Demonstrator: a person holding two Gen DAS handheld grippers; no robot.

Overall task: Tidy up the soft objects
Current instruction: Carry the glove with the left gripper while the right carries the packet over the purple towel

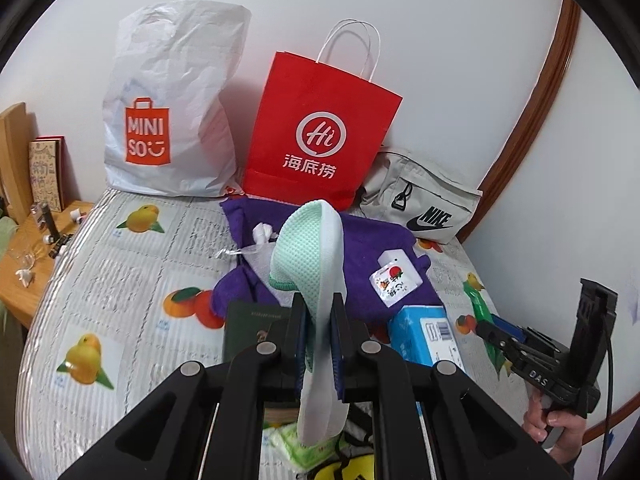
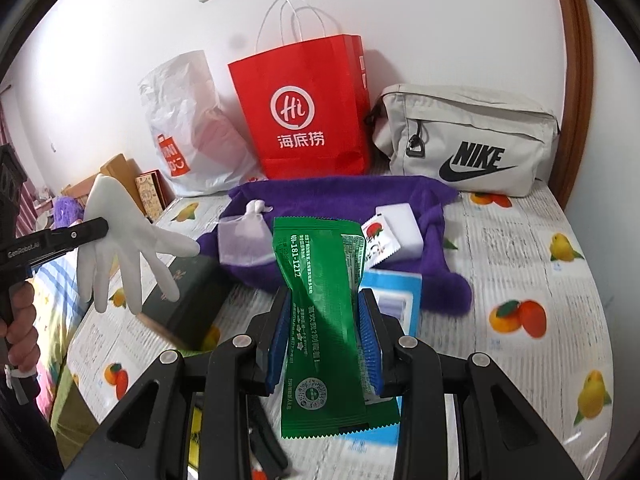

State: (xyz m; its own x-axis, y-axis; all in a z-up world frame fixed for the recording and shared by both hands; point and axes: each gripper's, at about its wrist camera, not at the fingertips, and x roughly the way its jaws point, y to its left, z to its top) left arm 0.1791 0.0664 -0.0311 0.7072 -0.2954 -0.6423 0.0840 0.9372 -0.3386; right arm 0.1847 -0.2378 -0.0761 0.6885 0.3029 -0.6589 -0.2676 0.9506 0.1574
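My left gripper (image 1: 319,304) is shut on a white glove (image 1: 316,264) with a mint-green palm and holds it above the table; in the right wrist view the same glove (image 2: 120,240) hangs from that gripper (image 2: 102,226) at the left. My right gripper (image 2: 325,304) is shut on a green sachet packet (image 2: 320,292), lifted over the table; in the left wrist view this gripper (image 1: 482,326) holds the packet (image 1: 480,308) at the right. A purple towel (image 2: 352,204) lies beyond, with a small white pouch (image 2: 244,236) and a white box (image 2: 402,228) on it.
A white Miniso bag (image 1: 160,120), a red paper bag (image 1: 320,128) and a grey Nike pouch (image 2: 468,140) stand against the wall. A blue box (image 1: 428,336), a dark green box (image 2: 192,292) and a fruit-print table cover (image 1: 120,280) lie below. A wooden shelf (image 1: 24,248) stands at the left.
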